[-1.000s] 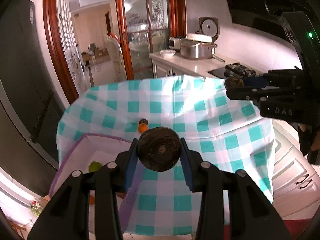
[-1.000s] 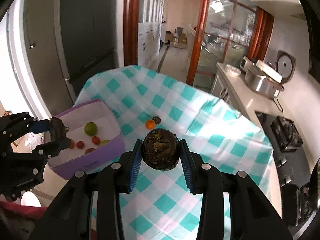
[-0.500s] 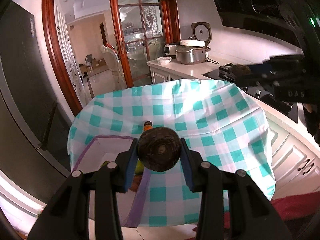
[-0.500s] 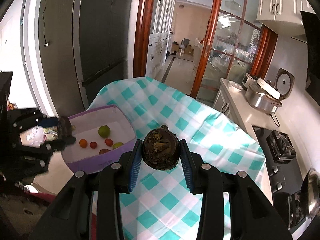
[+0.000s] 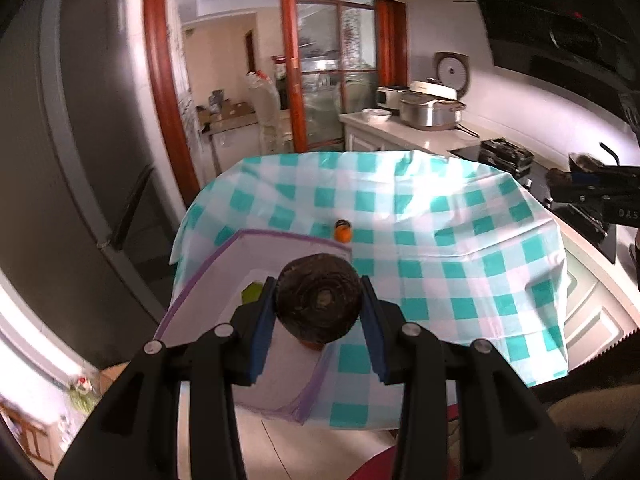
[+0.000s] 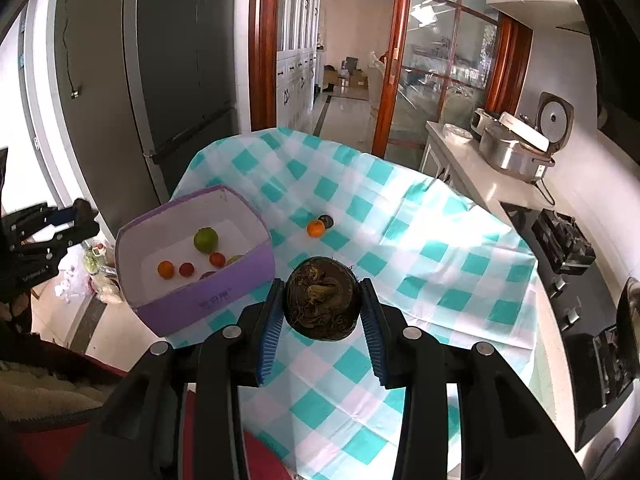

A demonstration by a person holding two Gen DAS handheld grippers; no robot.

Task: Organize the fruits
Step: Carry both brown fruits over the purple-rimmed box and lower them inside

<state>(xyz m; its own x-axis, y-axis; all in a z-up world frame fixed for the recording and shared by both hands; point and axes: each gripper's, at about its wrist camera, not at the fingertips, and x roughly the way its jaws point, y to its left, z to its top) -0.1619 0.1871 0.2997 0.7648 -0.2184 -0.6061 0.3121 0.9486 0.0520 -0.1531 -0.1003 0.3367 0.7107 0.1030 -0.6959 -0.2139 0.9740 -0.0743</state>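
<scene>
Two claws [image 5: 319, 308] [image 6: 320, 304], two dark fruits [image 5: 319, 298] [image 6: 320, 298], one box [image 6: 208, 292].

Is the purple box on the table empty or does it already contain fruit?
Not empty: the purple box holds several small fruits.

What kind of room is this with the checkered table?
It looks like a home kitchen. There is a rice cooker on the counter, a stove beside it, and a big dark fridge behind the table.
</scene>
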